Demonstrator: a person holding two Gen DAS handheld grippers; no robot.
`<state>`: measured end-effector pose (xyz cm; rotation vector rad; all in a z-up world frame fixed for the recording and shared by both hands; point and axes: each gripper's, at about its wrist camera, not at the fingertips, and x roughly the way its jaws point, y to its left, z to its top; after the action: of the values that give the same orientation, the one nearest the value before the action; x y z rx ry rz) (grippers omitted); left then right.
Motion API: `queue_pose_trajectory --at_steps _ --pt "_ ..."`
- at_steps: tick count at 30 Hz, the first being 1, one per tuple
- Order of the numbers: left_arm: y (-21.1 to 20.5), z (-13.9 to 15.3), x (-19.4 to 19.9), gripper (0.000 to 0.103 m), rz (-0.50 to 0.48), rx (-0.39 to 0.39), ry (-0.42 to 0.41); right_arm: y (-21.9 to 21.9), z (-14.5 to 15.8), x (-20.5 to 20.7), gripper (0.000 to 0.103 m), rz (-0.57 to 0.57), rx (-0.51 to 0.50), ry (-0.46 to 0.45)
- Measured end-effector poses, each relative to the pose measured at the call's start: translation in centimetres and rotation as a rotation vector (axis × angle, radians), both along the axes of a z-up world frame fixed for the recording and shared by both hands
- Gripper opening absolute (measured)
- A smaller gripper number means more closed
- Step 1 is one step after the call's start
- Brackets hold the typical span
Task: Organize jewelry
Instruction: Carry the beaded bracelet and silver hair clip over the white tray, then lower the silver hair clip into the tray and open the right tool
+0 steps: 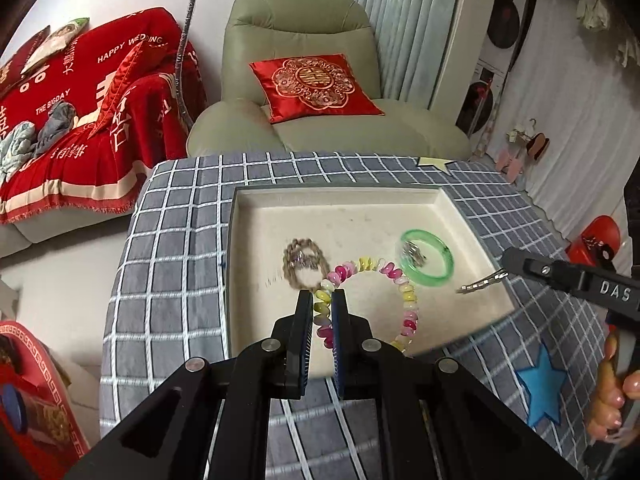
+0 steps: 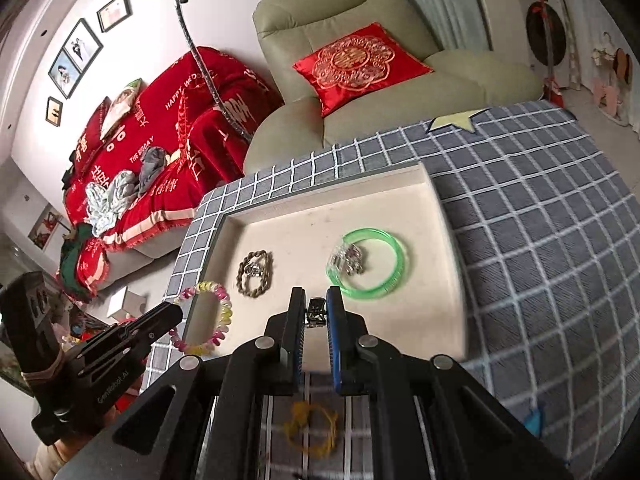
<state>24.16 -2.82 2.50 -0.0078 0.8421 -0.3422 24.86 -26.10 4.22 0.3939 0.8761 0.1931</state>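
Observation:
A cream tray (image 1: pixel 340 208) (image 2: pixel 320 196) lies on the checked grey tablecloth. In it lie a brown twisted bracelet (image 1: pixel 302 262) (image 2: pixel 254 272) and a green bangle (image 1: pixel 426 258) (image 2: pixel 368 264) with a silvery trinket (image 1: pixel 412 254) (image 2: pixel 348 260) inside its ring. My left gripper (image 1: pixel 322 300) (image 2: pixel 176 312) is shut on a pink, yellow and white beaded bracelet (image 1: pixel 404 284) (image 2: pixel 208 316), which hangs over the tray's near left part. My right gripper (image 2: pixel 316 308) (image 1: pixel 510 260) is shut on a small silver metal piece (image 2: pixel 316 314) (image 1: pixel 480 282) above the tray's near right side.
A thin yellow loop (image 2: pixel 310 428) lies on the cloth under my right gripper. A blue star patch (image 1: pixel 544 388) and a pale star patch (image 1: pixel 436 164) mark the cloth. Behind the table stand a green armchair (image 1: pixel 304 40) and a red-covered sofa (image 1: pixel 80 120). A person's hand (image 1: pixel 608 400) grips the right handle.

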Motion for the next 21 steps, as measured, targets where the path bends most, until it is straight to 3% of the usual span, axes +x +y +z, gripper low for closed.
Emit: queue_pose_trajectory --at_steps 9,21 --pt "-1.7 -3.9 2.8 0.025 0.002 0.048 0.072 -0.8 -4.8 2.0 0.012 -0.003 0.007 0.068" --pt "-2.3 -6.4 3.5 0.025 0.008 0.116 0.125 -0.4 -4.9 0.9 0.013 0.06 -0.062 0.056"
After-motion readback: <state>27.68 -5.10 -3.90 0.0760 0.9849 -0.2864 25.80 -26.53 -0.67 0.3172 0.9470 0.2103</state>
